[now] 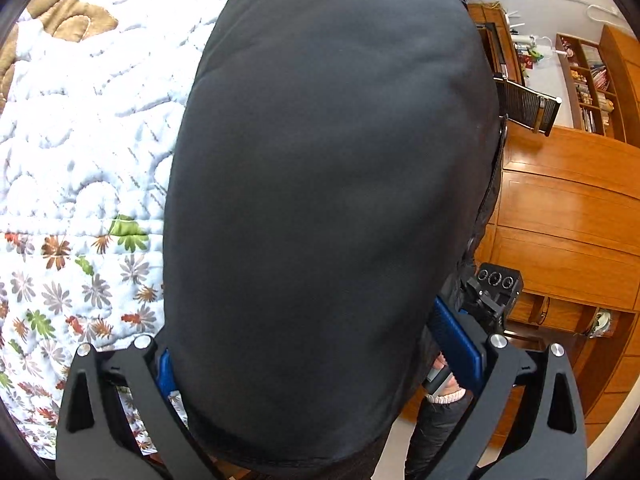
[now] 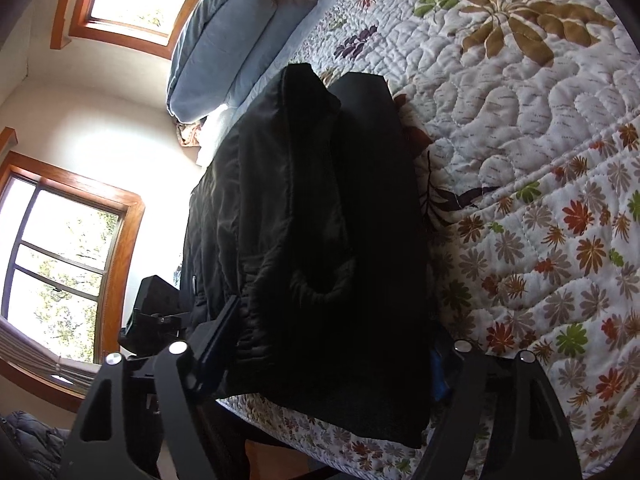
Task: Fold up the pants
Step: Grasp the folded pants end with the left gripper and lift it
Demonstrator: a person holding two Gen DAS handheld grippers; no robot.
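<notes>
The black pants (image 1: 320,200) fill the middle of the left wrist view, lying lengthwise on the quilted bed (image 1: 80,140). My left gripper (image 1: 320,364) has its blue pads wide apart on either side of the fabric, which bulges between them. In the right wrist view the pants (image 2: 320,220) lie bunched, with the waistband near the camera. My right gripper (image 2: 332,364) straddles this end, its fingertips hidden in the dark cloth. The right gripper's body also shows in the left wrist view (image 1: 496,292), beside the pants at the bed edge.
The bed carries a white floral quilt (image 2: 540,160). A blue pillow (image 2: 224,40) lies at the head. A wooden floor and cabinets (image 1: 568,208) are to the right of the bed. Windows (image 2: 60,248) are on the wall beyond.
</notes>
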